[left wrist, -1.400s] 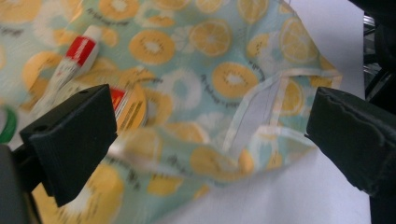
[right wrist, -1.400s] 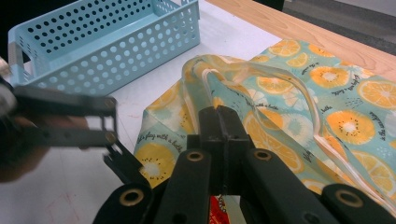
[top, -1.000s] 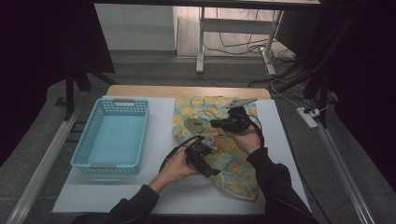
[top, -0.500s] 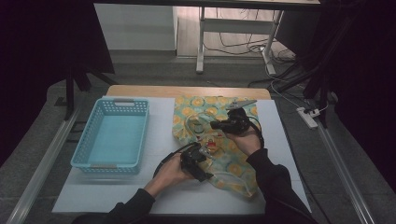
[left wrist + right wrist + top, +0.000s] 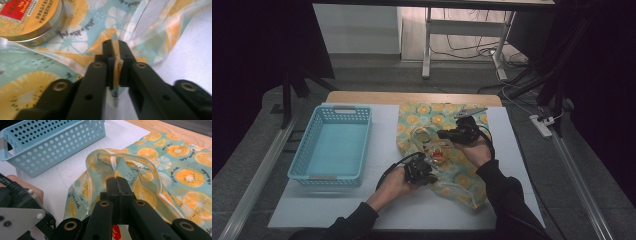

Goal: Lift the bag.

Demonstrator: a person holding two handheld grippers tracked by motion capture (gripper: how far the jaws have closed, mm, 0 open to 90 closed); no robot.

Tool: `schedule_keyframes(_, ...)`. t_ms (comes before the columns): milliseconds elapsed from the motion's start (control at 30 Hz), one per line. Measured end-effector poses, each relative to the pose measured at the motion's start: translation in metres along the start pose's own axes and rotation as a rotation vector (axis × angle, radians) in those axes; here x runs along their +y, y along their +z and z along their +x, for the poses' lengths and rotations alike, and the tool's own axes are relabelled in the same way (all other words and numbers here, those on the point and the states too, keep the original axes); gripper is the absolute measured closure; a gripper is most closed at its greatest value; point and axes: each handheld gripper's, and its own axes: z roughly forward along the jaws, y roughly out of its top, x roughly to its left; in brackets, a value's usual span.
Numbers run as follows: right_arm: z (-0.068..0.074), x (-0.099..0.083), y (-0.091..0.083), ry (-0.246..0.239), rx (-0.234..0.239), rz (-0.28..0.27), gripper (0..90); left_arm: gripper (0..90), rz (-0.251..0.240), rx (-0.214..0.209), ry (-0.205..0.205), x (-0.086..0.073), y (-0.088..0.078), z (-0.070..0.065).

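left fingers (image 5: 115, 63) have just closed, pinching the fruit-print bag's (image 5: 462, 177) edge; right fingers (image 5: 119, 192) clamp its rim. lift both evenly so the tin (image 5: 27, 18) stays inside.

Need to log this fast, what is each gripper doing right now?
Left gripper: just closed, shut on an edge of the fruit-print bag.
Right gripper: shut on the bag's fabric near its handle.
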Motion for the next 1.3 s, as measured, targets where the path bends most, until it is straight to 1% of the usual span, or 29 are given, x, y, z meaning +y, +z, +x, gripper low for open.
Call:
schedule_keyframes(67, 0.000, 0.000, 0.000, 0.000, 0.001, 0.000, 90.0, 89.4, -0.003, -0.003, -0.005, 0.000, 0.000, 0.001)
schedule_keyframes(100, -0.001, 0.000, 0.000, 0.000, 0.001, 0.000, 90.0, 89.5, -0.006, -0.002, 0.000, -0.001, 0.000, 0.001)
schedule_keyframes(133, -0.001, -0.001, 0.000, 0.002, 0.001, 0.000, 90.0, 89.6, -0.010, -0.006, -0.008, -0.001, -0.001, 0.001)
schedule_keyframes(167, -0.001, -0.001, 0.000, 0.003, 0.001, 0.000, 90.0, 89.7, -0.017, -0.010, -0.025, -0.001, 0.000, 0.001)
schedule_keyframes(200, -0.001, -0.001, 0.000, 0.004, 0.000, 0.001, 90.0, 89.7, -0.014, -0.009, -0.030, -0.001, -0.001, 0.002)
schedule_keyframes(233, -0.001, -0.001, -0.001, 0.005, 0.000, 0.001, 90.0, 89.8, -0.018, -0.002, -0.041, -0.001, -0.002, 0.002)
schedule_keyframes(267, -0.002, -0.001, -0.001, 0.004, 0.000, -0.001, 90.0, 89.8, -0.018, 0.000, -0.042, -0.001, -0.003, 0.002)
schedule_keyframes(333, -0.002, -0.001, -0.002, 0.005, -0.001, -0.002, 90.0, 89.8, -0.030, -0.015, -0.072, 0.000, -0.008, 0.004)
schedule_keyframes(467, -0.002, 0.002, -0.004, 0.003, -0.002, -0.006, 90.0, 89.9, -0.064, -0.019, -0.098, 0.004, -0.023, 0.006)
schedule_keyframes(600, -0.002, 0.006, -0.008, 0.001, -0.005, -0.011, 90.0, 89.9, -0.110, -0.030, -0.111, 0.008, -0.042, 0.008)
schedule_keyframes(633, -0.001, 0.007, -0.009, -0.003, -0.005, -0.011, 90.0, 89.9, -0.117, -0.031, -0.107, 0.010, -0.046, 0.008)
schedule_keyframes(667, -0.001, 0.008, -0.010, -0.004, -0.005, -0.011, 90.0, 90.0, -0.132, -0.033, -0.116, 0.011, -0.051, 0.008)
schedule_keyframes(700, 0.000, 0.009, -0.011, -0.007, -0.005, -0.011, 90.0, 90.0, -0.133, -0.036, -0.114, 0.012, -0.055, 0.009)
schedule_keyframes(733, 0.000, 0.011, -0.012, -0.009, -0.005, -0.011, 90.0, 89.9, -0.138, -0.027, -0.114, 0.013, -0.058, 0.009)
schedule_keyframes(800, 0.001, 0.014, -0.014, -0.015, -0.007, -0.015, 90.0, 90.0, -0.154, -0.031, -0.124, 0.015, -0.064, 0.011)
schedule_keyframes(867, 0.003, 0.017, -0.017, -0.015, -0.007, -0.019, 90.0, 90.0, -0.169, -0.025, -0.133, 0.016, -0.070, 0.012)
schedule_keyframes(900, 0.003, 0.019, -0.018, -0.020, -0.008, -0.021, 90.0, 90.0, -0.179, -0.037, -0.140, 0.016, -0.073, 0.014)
schedule_keyframes(933, 0.003, 0.020, -0.019, -0.023, -0.008, -0.022, 90.0, 90.0, -0.182, -0.038, -0.144, 0.016, -0.075, 0.015)
schedule_keyframes(967, 0.004, 0.021, -0.020, -0.025, -0.009, -0.023, 90.0, 90.0, -0.178, -0.027, -0.144, 0.017, -0.075, 0.015)
schedule_keyframes(1033, 0.004, 0.022, -0.020, -0.029, -0.010, -0.025, 90.0, 89.9, -0.150, -0.018, -0.143, 0.017, -0.073, 0.016)
schedule_keyframes(1133, 0.003, 0.021, -0.019, -0.026, -0.009, -0.023, 90.0, 89.7, -0.104, -0.011, -0.144, 0.015, -0.061, 0.018)
schedule_keyframes(1200, 0.003, 0.019, -0.018, -0.022, -0.008, -0.019, 90.0, 89.3, -0.083, -0.031, -0.143, 0.012, -0.050, 0.020)
schedule_keyframes(1267, 0.002, 0.017, -0.016, -0.018, -0.007, -0.016, 90.0, 88.3, -0.076, -0.040, -0.135, 0.009, -0.040, 0.020)
schedule_keyframes(1300, 0.002, 0.016, -0.015, -0.016, -0.007, -0.014, 90.0, 86.6, -0.076, -0.050, -0.139, 0.009, -0.034, 0.020)
